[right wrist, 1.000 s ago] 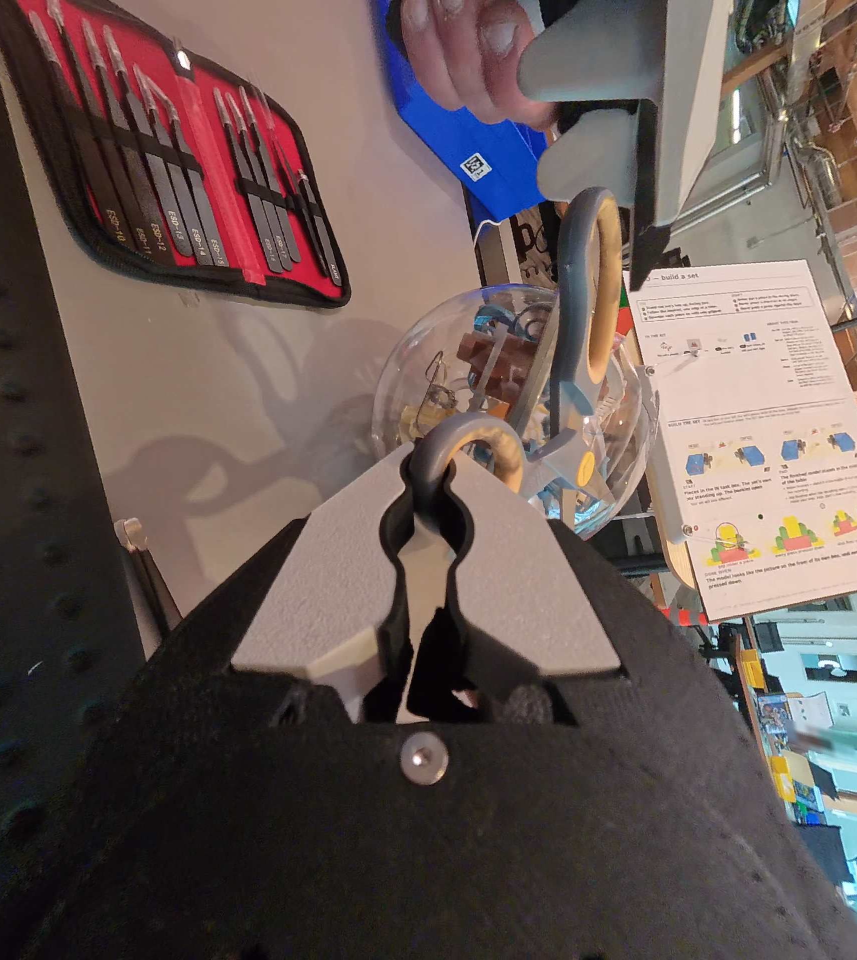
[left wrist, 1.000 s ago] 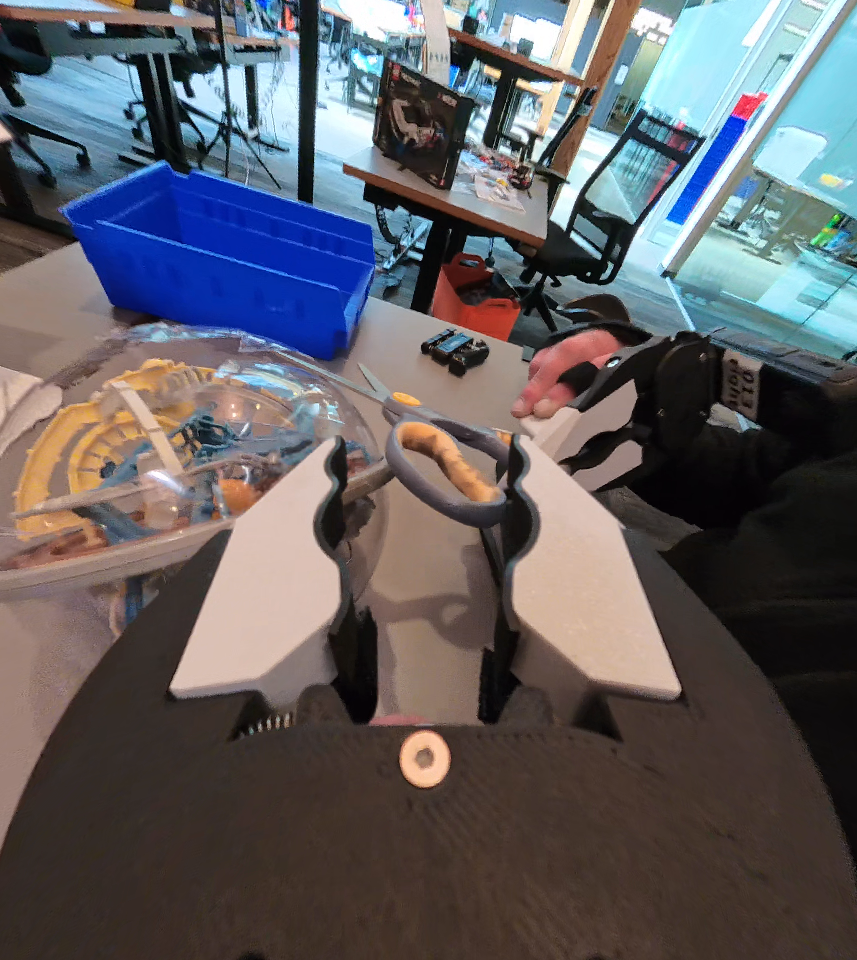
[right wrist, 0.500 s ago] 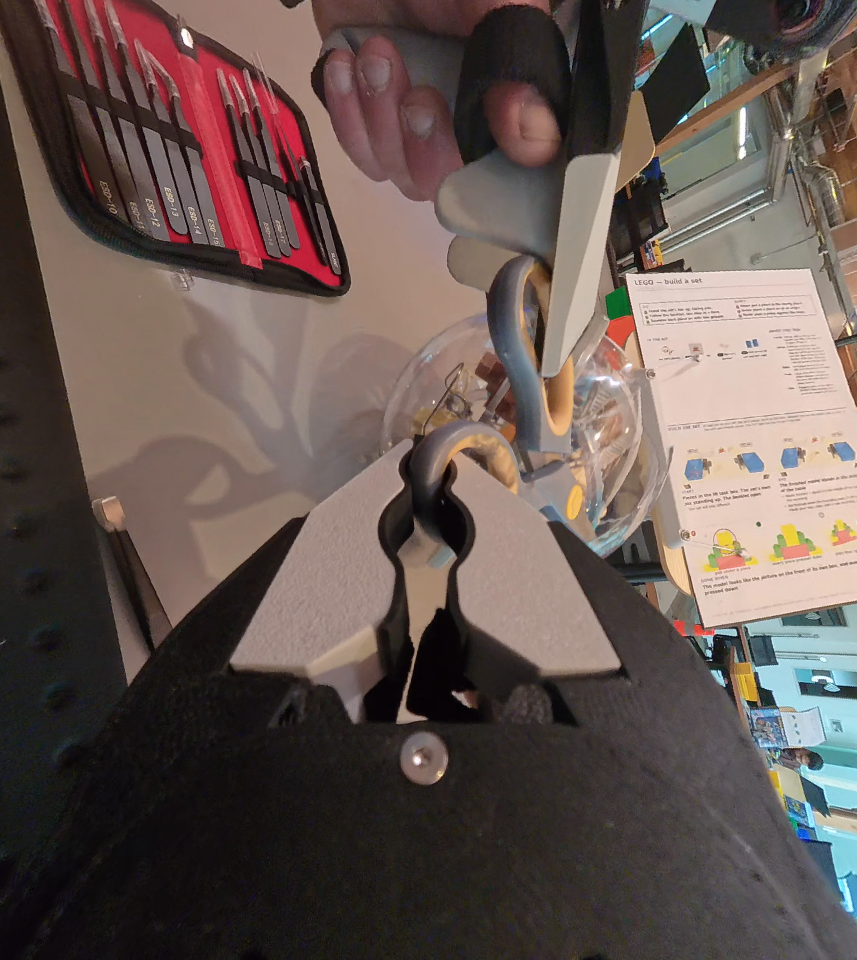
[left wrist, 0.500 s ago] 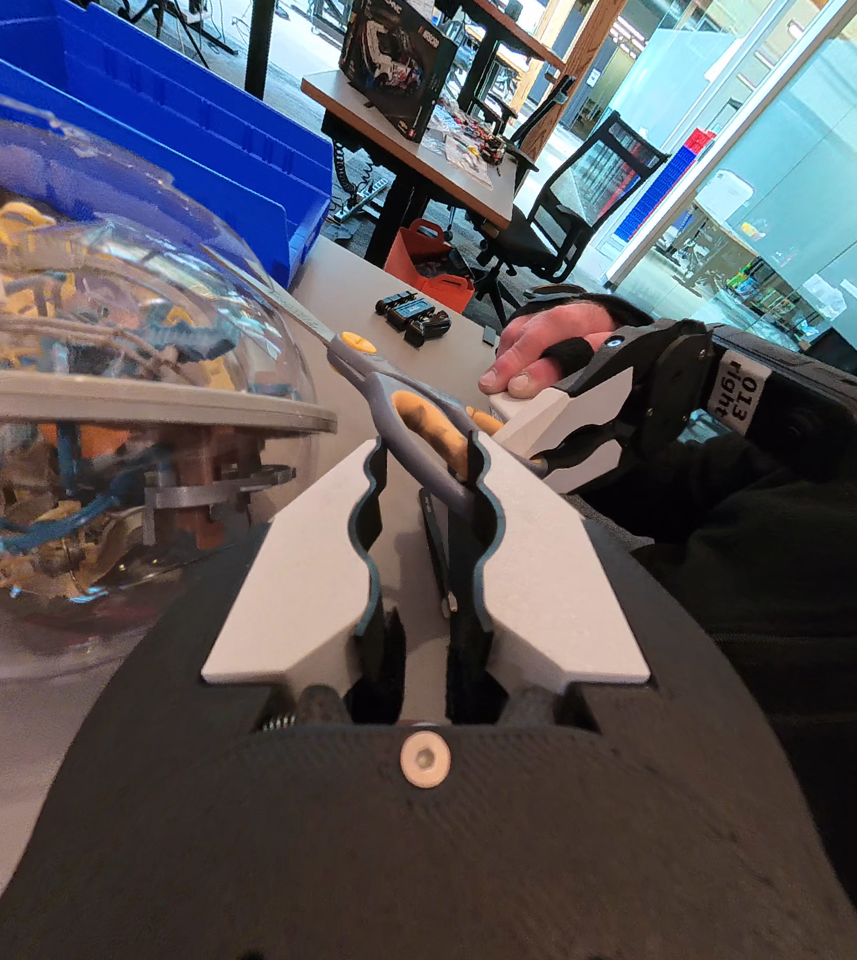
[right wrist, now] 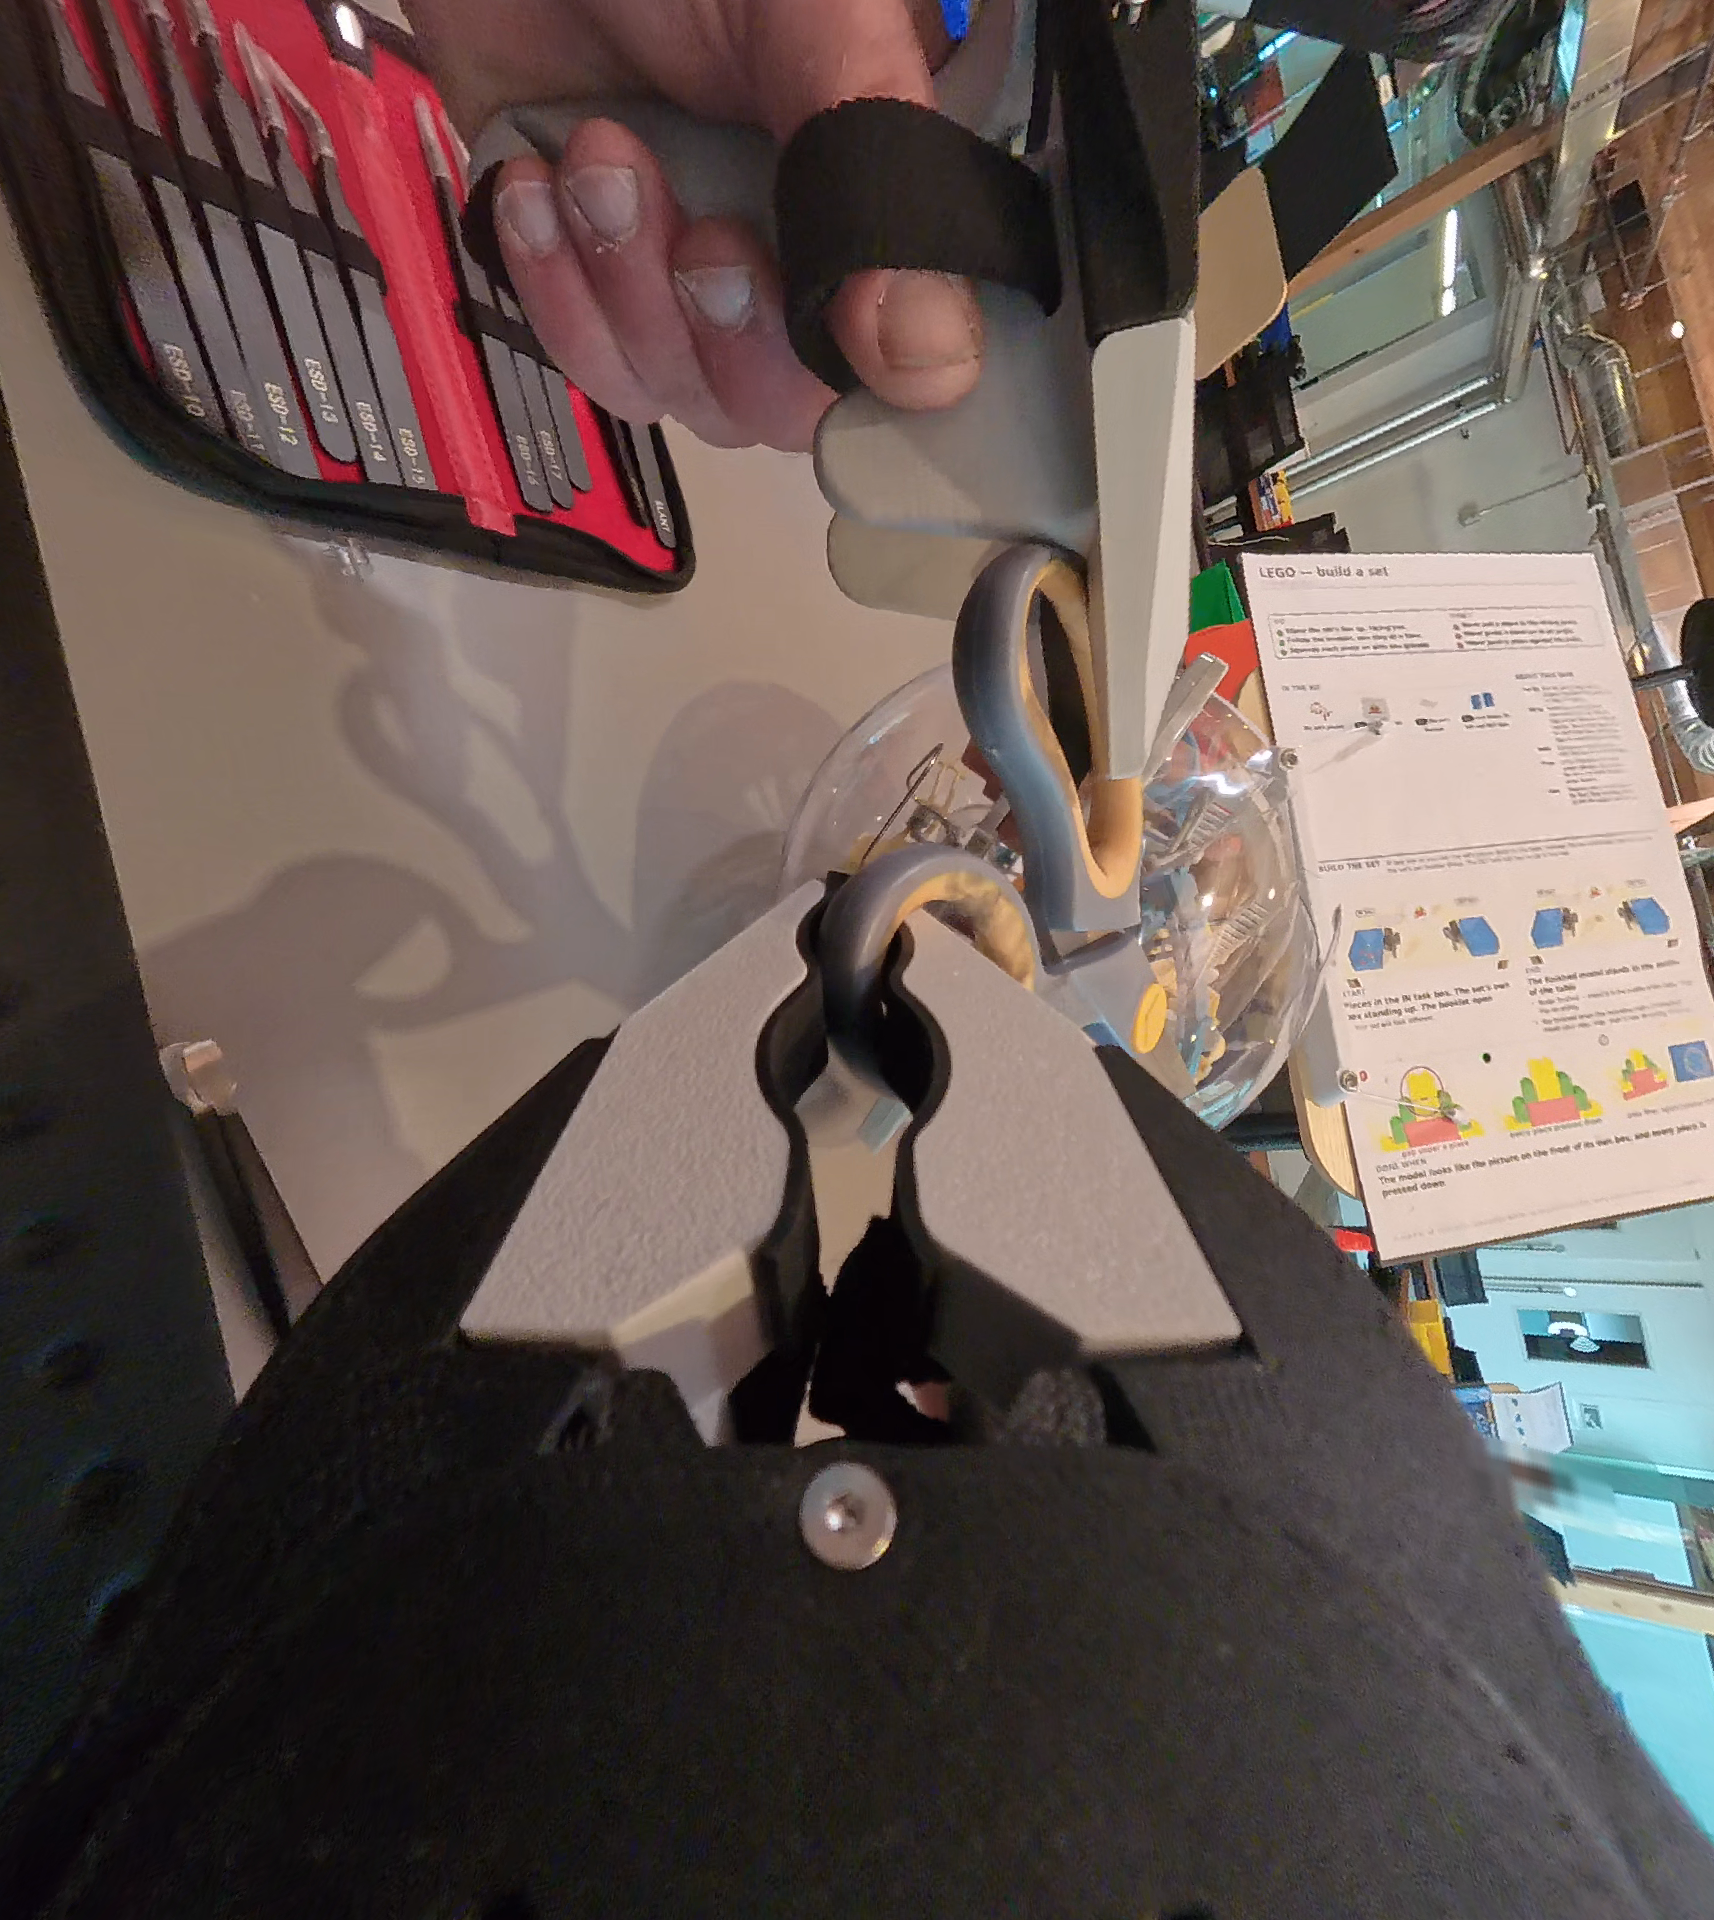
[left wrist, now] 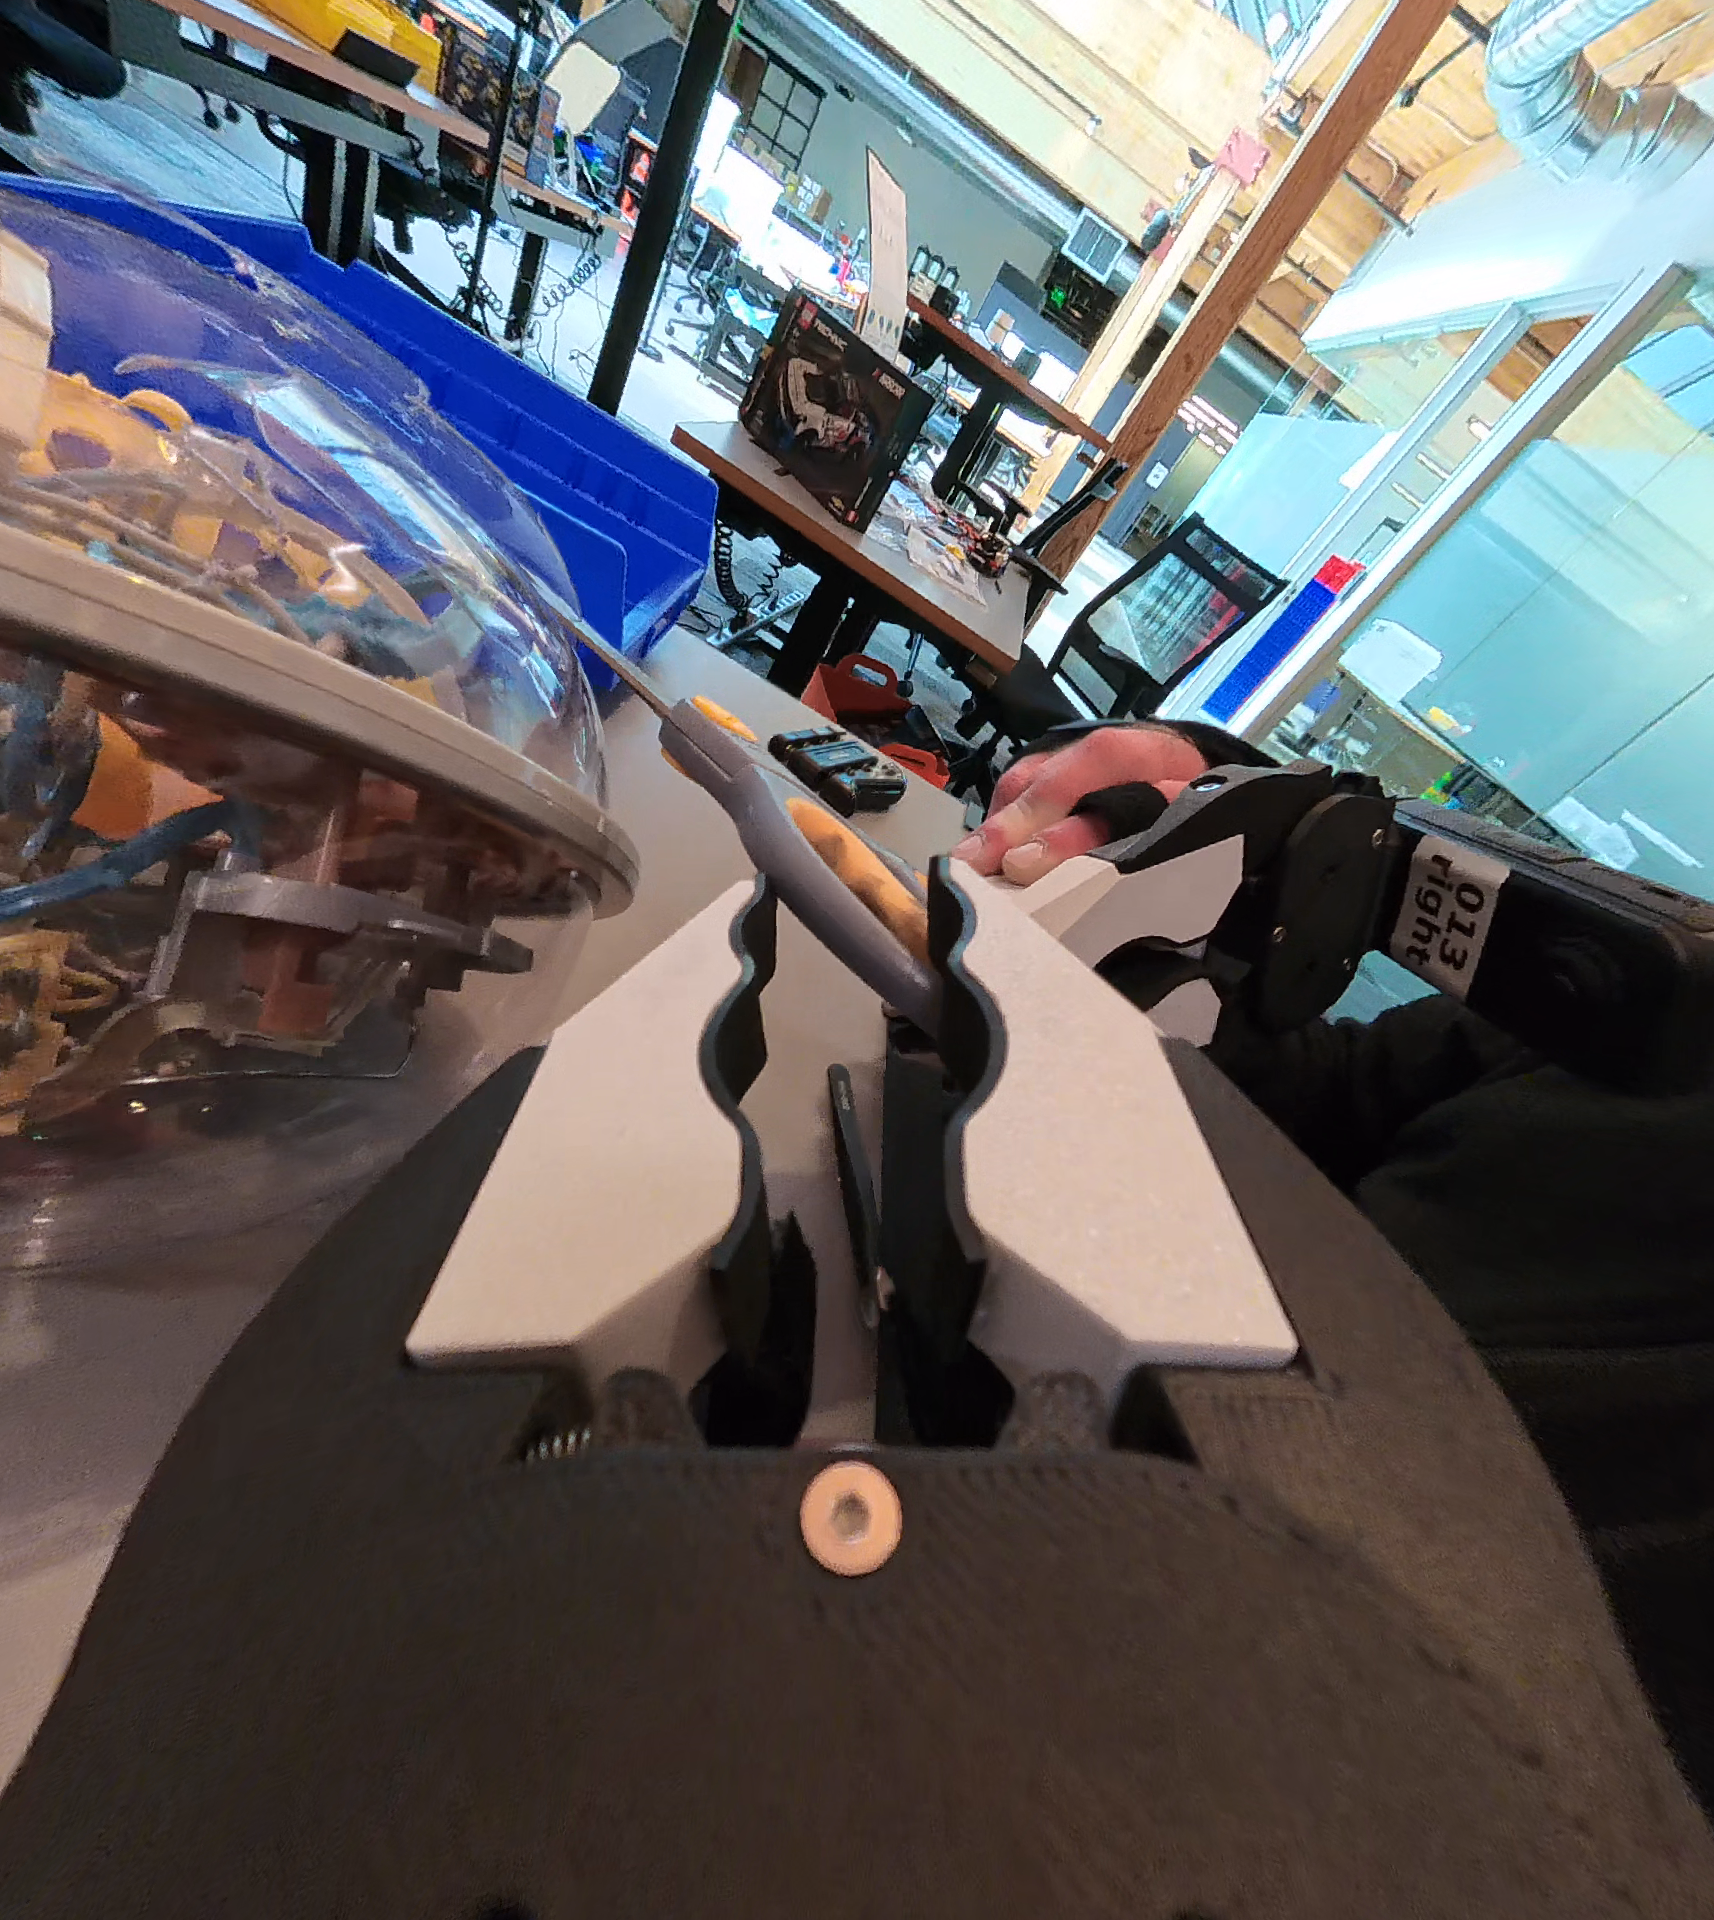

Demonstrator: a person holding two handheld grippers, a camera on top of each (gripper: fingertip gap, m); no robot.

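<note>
At left of the frame, the clear maze ball (left wrist: 209,790) sits on the grey table (left wrist: 687,842). Your left gripper (left wrist: 848,914) stands parted, one scissors (left wrist: 811,862) handle loop lying against its right finger, apparently unclamped. Your right gripper (right wrist: 858,961), at frame centre, is clamped on the other loop.

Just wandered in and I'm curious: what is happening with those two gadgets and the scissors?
A person holds a two-finger gripper in each hand, and both work one pair of scissors. The right gripper is shut on one handle loop. The left gripper is open, one finger passed through the other loop. The blades point toward a clear plastic ball full of coloured parts on the grey table. A red tweezer case and a blue bin lie nearby.
</note>
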